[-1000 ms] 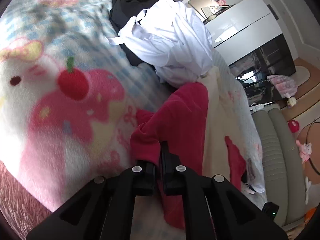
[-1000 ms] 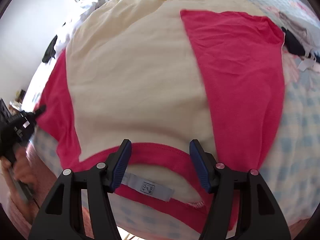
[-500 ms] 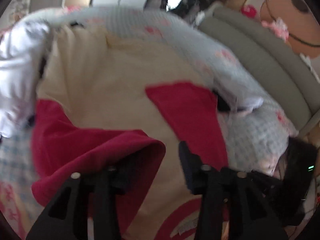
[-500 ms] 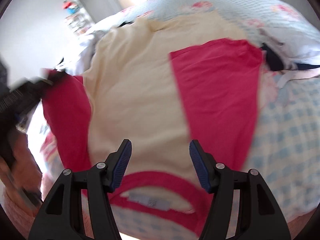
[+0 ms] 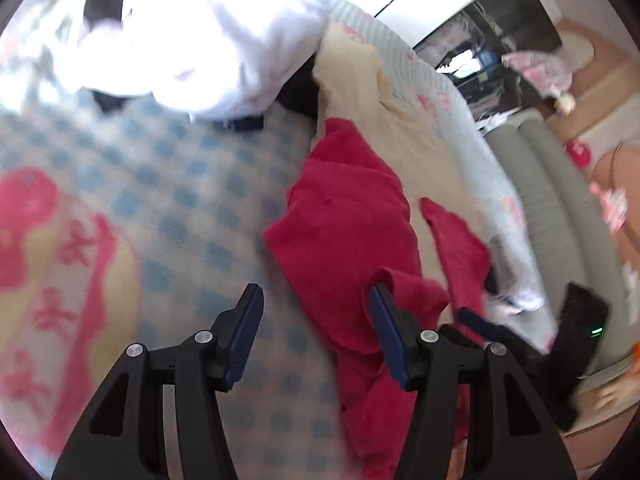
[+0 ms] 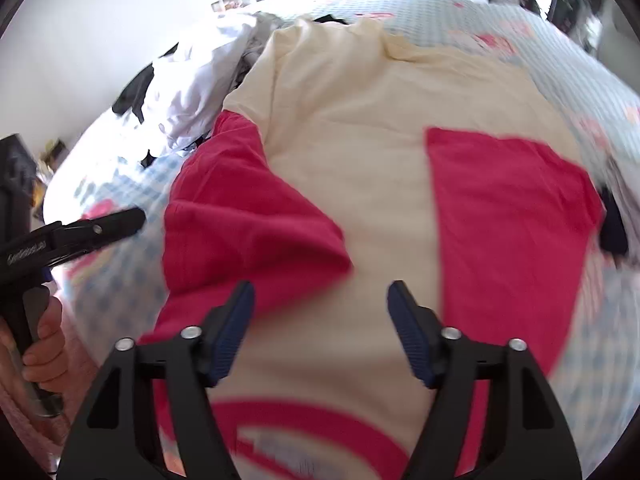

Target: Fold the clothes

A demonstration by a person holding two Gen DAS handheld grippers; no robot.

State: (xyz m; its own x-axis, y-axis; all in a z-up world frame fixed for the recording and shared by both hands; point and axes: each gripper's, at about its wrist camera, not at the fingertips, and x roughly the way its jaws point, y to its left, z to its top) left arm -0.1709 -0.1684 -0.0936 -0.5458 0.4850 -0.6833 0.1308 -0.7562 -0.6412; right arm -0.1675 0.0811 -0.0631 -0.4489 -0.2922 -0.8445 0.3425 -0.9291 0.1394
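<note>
The left gripper, jaws just opened and empty, has let the T-shirt's red sleeve go; the right gripper hangs spread above the shirt.

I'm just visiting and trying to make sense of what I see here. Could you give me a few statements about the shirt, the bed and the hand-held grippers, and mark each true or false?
1. The shirt is cream with red sleeves. True.
2. The left hand-held gripper is clamped on a sleeve. False: its jaws stand open, having just been opening, and grip nothing.
3. The right hand-held gripper is open above the shirt. True.
4. The shirt lies on a bare wooden floor. False: it lies on a blue-checked bedspread.
5. A heap of white clothing lies beside the shirt. True.
6. The right sleeve hangs off the bed. False: it is folded onto the shirt's body.
</note>
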